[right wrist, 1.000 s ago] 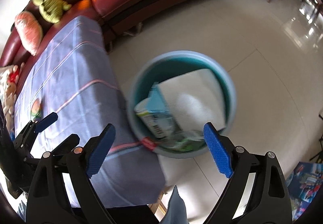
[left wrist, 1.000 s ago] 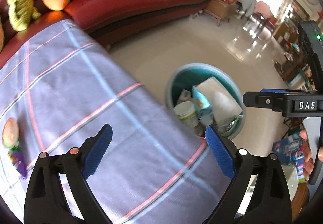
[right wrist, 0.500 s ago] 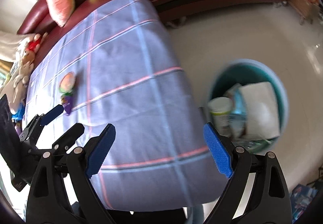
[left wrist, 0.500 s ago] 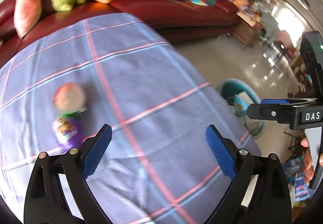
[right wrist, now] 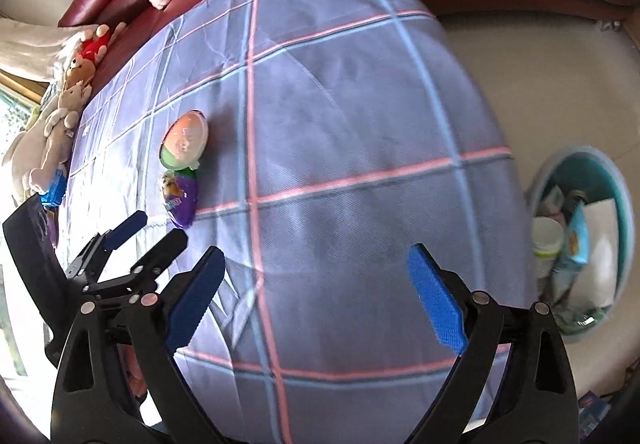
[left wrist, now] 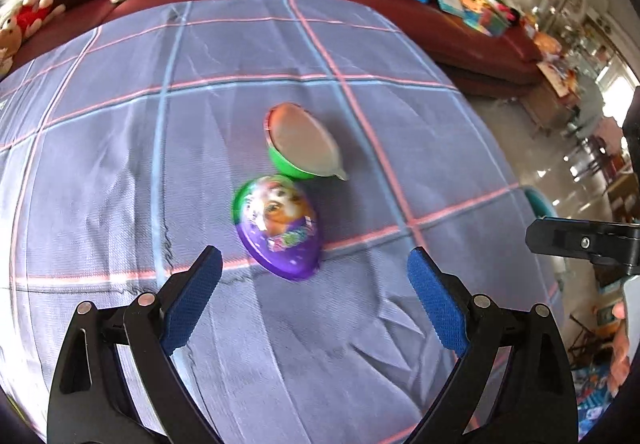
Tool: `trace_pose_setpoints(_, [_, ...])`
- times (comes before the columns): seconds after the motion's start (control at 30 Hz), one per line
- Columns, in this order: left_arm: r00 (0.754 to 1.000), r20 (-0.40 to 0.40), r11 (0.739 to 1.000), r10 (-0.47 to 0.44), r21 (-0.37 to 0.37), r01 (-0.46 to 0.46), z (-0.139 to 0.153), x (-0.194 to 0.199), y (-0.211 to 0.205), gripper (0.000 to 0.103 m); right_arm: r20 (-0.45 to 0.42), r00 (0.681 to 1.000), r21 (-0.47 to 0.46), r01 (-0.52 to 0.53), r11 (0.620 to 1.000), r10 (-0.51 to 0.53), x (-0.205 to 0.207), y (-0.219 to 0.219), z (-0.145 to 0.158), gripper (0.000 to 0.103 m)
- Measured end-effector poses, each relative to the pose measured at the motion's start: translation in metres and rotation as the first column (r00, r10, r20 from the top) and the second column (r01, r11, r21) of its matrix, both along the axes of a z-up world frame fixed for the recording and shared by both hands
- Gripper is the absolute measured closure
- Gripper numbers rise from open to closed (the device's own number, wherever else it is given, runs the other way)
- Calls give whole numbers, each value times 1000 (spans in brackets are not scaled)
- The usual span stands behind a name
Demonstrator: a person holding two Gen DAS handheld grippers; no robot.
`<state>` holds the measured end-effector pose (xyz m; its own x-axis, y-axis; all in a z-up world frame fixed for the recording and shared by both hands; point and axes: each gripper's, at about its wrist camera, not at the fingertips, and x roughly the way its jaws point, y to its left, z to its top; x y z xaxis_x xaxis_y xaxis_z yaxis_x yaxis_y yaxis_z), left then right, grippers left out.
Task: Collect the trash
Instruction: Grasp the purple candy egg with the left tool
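Facing the table (left wrist: 120, 132), the left gripper (left wrist: 312, 304) hangs wide open and empty, its 2 blue pads spread well clear of anything. Just ahead of it, toward 12 o'clock and a touch left of centre, lies the purple egg half (left wrist: 280, 228), printed face up. Its long axis runs from about 11 o'clock down to 5 o'clock, the narrower end pointing back toward the gripper. Touching its far end is the green egg half (left wrist: 306, 146), tilted on its side with a pale lid facing up, long axis also roughly 11 to 5.

The right gripper (right wrist: 316, 300) is likewise fully open and holds nothing; from its view both pieces sit well off toward 10 o'clock, while the trash bin (right wrist: 624, 204) stands on the floor at 3 o'clock, already holding cartons and paper.

The left gripper is clearly nearer. Closing across the purple shell's short axis would probably need a slight wrist twist.
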<state>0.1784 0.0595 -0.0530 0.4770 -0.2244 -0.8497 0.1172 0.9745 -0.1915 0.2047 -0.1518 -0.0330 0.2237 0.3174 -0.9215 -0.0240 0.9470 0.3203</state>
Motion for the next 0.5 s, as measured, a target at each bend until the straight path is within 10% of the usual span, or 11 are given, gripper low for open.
trace_pose_setpoints(0.13, [1000, -24, 1000, 2, 12, -2, -8, 10, 1, 35, -14, 1000, -5, -16, 1000, 16, 15, 13, -7, 15])
trace_pose_setpoints(0.5, [1000, 8, 1000, 1, 31, -1, -10, 15, 7, 57, -36, 998, -43, -57, 997, 56, 35, 37, -16, 15])
